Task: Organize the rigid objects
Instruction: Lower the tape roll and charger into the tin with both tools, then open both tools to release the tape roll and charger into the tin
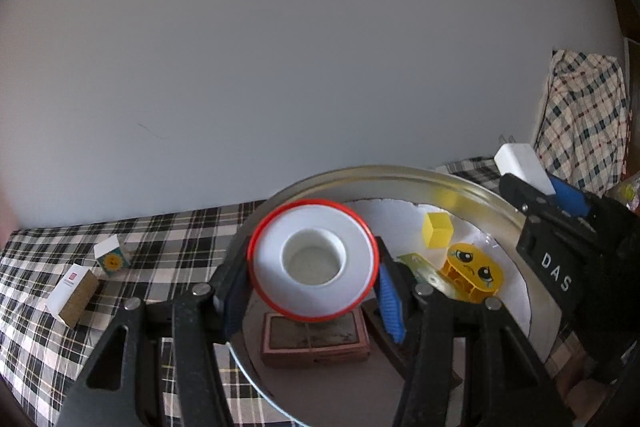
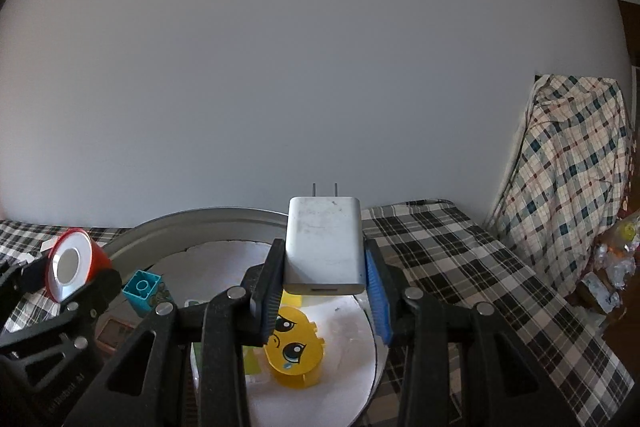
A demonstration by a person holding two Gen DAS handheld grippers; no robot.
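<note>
A white reel with a red rim is clamped between the pads of the left gripper, its flat face turned toward the camera and its axis running along the fingers. It is held above the near-left part of a round metal tray, over a brown rectangular box that lies on the tray floor by the near rim.

A white plug adapter is clamped by its two side faces in the right gripper, prongs pointing away toward the tray's far rim, long axis in line with the fingers. It is carried above the tray's white liner, directly over a yellow crying-face piece.

Both loads are judged to need only lowering; free liner beyond the face piece suits the adapter.
</note>
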